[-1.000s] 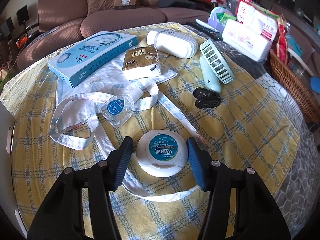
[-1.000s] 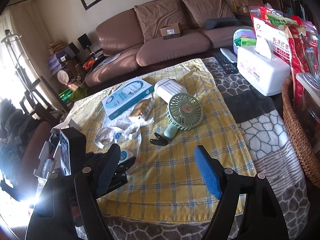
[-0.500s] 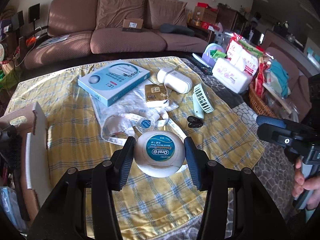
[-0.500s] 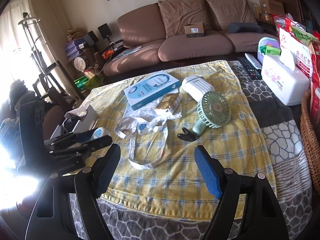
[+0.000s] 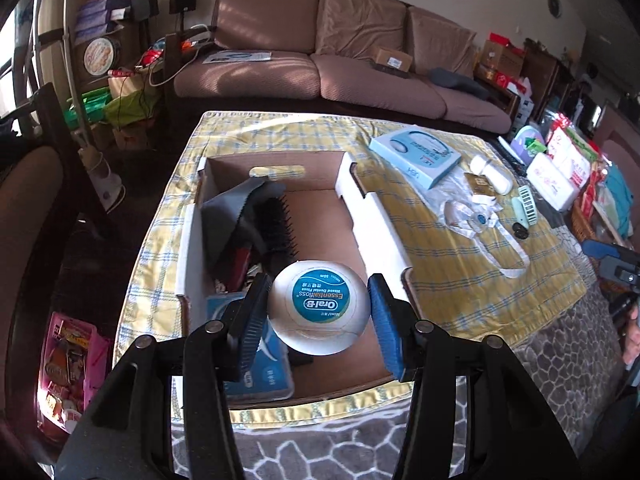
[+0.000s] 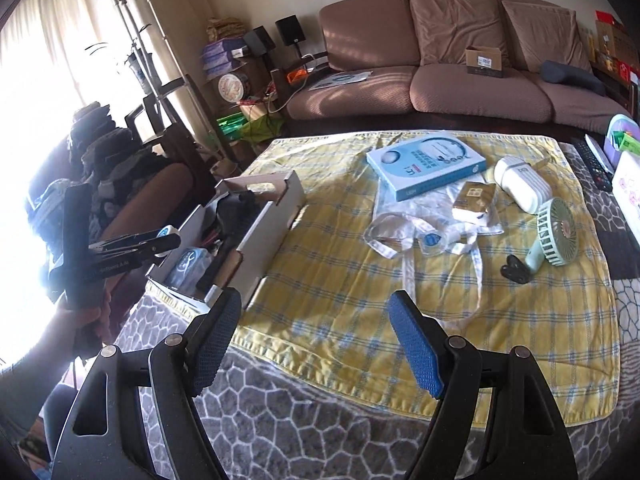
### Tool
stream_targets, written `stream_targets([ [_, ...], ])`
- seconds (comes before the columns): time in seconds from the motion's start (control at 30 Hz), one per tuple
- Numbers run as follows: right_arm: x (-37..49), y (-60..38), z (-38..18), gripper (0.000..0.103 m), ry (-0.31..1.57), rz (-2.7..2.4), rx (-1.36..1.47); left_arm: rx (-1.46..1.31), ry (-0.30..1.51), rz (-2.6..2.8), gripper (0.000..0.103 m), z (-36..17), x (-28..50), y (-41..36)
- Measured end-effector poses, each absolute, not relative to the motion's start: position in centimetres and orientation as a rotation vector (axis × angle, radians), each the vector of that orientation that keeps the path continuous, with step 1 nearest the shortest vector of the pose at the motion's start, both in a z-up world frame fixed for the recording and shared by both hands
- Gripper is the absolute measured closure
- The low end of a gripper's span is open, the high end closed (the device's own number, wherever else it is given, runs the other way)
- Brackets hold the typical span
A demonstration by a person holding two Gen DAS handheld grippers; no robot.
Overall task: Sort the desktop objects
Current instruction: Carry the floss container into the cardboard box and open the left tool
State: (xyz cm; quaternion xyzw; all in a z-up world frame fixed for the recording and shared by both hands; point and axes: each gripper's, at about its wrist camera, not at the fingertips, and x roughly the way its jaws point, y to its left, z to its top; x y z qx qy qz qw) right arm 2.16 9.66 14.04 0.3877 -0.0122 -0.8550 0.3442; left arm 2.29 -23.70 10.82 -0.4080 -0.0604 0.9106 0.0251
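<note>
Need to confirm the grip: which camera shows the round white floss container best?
Left wrist view: the round white floss container fills the centre between the left gripper pads. The right wrist view shows only a sliver.

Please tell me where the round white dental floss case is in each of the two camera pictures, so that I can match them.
Left wrist view: the floss case is low in the centre, gripped by the left gripper above the open cardboard box.
Right wrist view: only a white edge of it shows at mid-left, in that same gripper, beside the box.
Shared landmark: the light blue flat box on the yellow cloth.
</note>
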Motion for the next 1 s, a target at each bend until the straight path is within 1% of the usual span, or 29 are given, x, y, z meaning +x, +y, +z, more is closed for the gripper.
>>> stream_targets([
  [0.17, 3.3, 6.2, 14.2, 0.024, 0.04, -2.187, 1.01, -1.322, -0.154, 2.824, 0.057, 8.2, 3.2, -25.1],
  [0.33, 4.2, 4.2, 13.8, 0.024, 0.068, -2.163, 1.02, -1.358, -0.155, 2.852, 0.057, 6.3, 3.8, -26.0],
  [0.47, 4.7, 3.7, 13.1, 0.024, 0.069, -2.15, 1.039, -1.354, -0.165, 2.853, 0.056, 6.0, 3.9, -26.8],
  [0.57, 4.7, 3.7, 12.7, 0.024, 0.069, -2.148, 1.057, -1.359, -0.229, 2.836, 0.054, 6.4, 4.0, -27.3],
  [0.6, 4.7, 3.9, 12.6, 0.024, 0.066, -2.148, 1.062, -1.353, -0.272, 2.824, 0.051, 6.7, 4.1, -27.6],
  [0.67, 4.7, 4.2, 12.8, 0.024, 0.056, -2.152, 1.063, -1.324, -0.333, 2.829, 0.04, 7.7, 4.6, -28.4],
  [0.7, 4.8, 4.4, 12.9, 0.024, 0.053, -2.154, 1.059, -1.294, -0.354, 2.846, 0.03, 8.5, 5.0, -29.0],
  [0.73, 4.8, 4.6, 13.0, 0.024, 0.052, -2.158, 1.056, -1.257, -0.386, 2.861, 0.029, 9.3, 5.4, -29.7],
  [0.8, 4.9, 4.9, 13.1, 0.024, 0.047, -2.163, 1.052, -1.214, -0.441, 2.894, 0.03, 10.8, 5.8, -31.4],
  [0.83, 4.9, 4.9, 13.2, 0.024, 0.042, -2.166, 1.051, -1.209, -0.453, 2.913, 0.032, 11.3, 5.9, -32.2],
  [0.87, 4.9, 5.0, 13.1, 0.024, 0.036, -2.169, 1.053, -1.213, -0.453, 2.926, 0.033, 11.6, 5.8, -32.7],
  [0.93, 4.8, 5.1, 13.0, 0.024, 0.013, -2.164, 1.057, -1.24, -0.427, 2.933, 0.039, 11.8, 5.7, -33.3],
  [1.0, 4.8, 5.1, 13.0, 0.024, -0.001, -2.158, 1.058, -1.264, -0.402, 2.928, 0.04, 11.7, 5.6, -33.2],
])
